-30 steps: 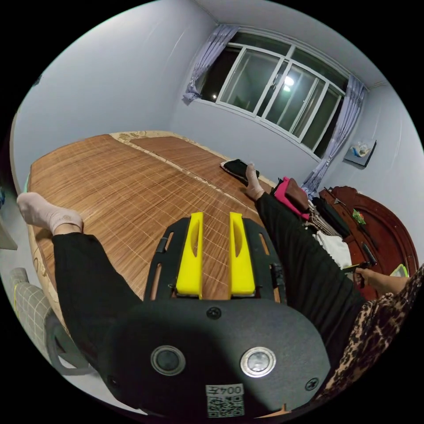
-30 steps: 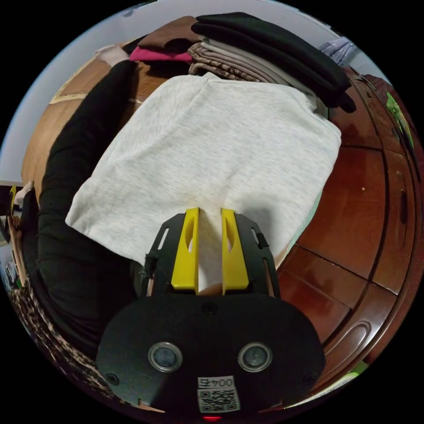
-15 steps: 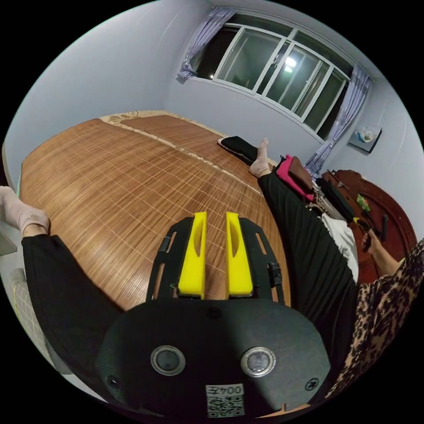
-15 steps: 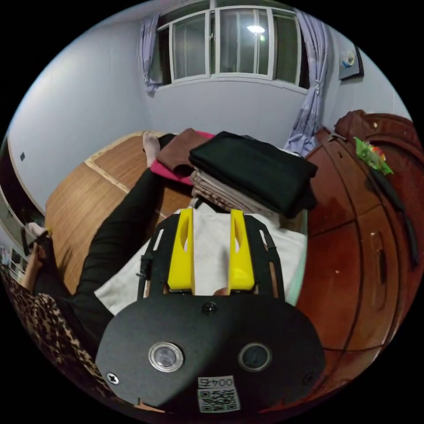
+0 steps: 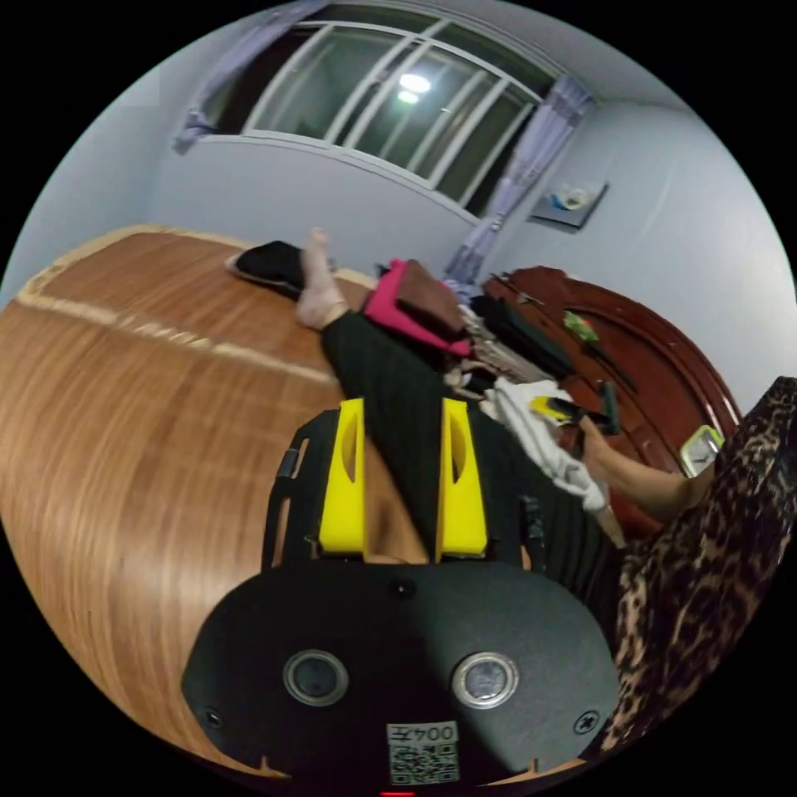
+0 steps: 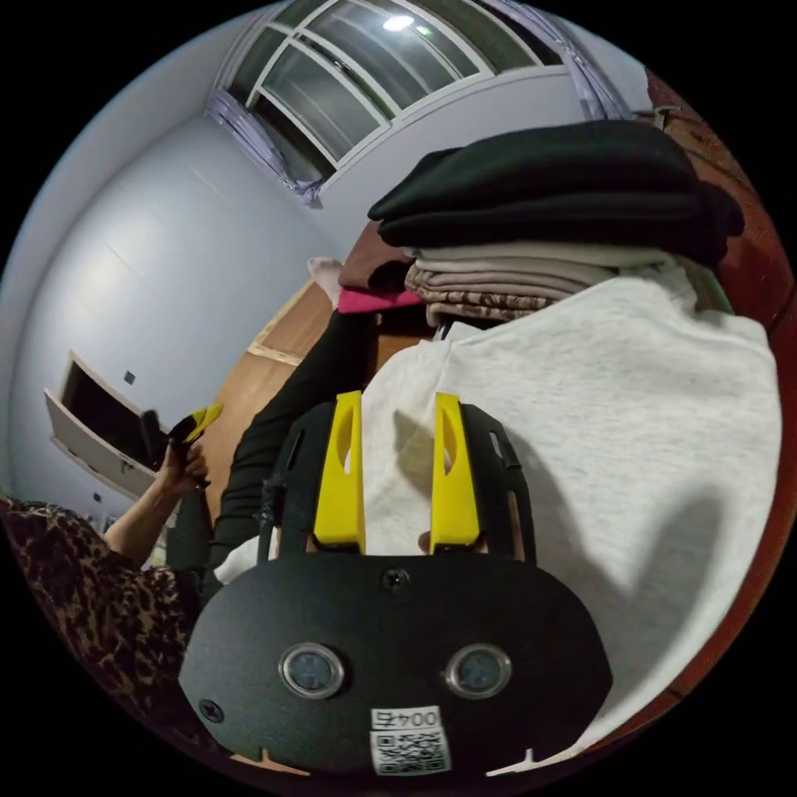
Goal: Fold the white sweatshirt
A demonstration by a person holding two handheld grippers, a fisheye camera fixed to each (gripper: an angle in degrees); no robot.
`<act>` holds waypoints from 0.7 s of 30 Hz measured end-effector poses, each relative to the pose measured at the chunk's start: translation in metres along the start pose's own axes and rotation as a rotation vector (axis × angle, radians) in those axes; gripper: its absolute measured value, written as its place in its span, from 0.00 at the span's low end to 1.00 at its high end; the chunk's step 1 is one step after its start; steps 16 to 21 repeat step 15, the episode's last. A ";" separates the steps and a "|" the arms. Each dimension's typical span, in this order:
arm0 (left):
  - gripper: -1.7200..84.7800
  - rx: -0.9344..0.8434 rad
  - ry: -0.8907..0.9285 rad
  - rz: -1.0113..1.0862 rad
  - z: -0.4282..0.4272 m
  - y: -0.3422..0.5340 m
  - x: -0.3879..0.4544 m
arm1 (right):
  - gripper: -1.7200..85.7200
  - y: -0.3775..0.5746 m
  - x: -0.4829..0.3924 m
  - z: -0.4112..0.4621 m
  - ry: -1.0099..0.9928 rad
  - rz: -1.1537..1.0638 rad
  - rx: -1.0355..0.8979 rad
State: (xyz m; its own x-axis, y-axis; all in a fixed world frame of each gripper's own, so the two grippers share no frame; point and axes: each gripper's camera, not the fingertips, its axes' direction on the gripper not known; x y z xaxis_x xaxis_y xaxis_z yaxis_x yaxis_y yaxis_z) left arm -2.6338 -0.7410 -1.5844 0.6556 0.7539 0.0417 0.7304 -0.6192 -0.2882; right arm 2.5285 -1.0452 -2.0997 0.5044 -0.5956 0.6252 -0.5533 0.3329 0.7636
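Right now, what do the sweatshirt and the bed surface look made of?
Sweatshirt: soft knit, probably cotton fleece; matte off-white with a faint heathered fleck, draping in folds. Bed surface: looks like a woven bamboo or rattan mat; brown, fine parallel lines, a slight sheen.

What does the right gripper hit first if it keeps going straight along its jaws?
Most likely the white sweatshirt: the right gripper has open jaws with the cloth lying right between and ahead of them. The stack of folded clothes sits beyond. Depth is unclear, so it may already touch the fabric.
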 end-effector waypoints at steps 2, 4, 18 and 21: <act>0.19 -0.030 0.101 0.078 0.055 -0.035 0.026 | 0.17 -0.004 0.017 -0.002 -0.047 0.023 -0.008; 0.20 -0.065 0.168 0.150 0.106 -0.063 0.055 | 0.16 -0.005 0.032 -0.007 -0.084 0.043 0.009; 0.21 -0.144 0.169 0.273 0.268 -0.122 0.125 | 0.15 -0.010 0.090 -0.021 -0.198 0.067 0.102; 0.21 -0.144 0.169 0.273 0.268 -0.122 0.125 | 0.15 -0.010 0.090 -0.021 -0.198 0.067 0.102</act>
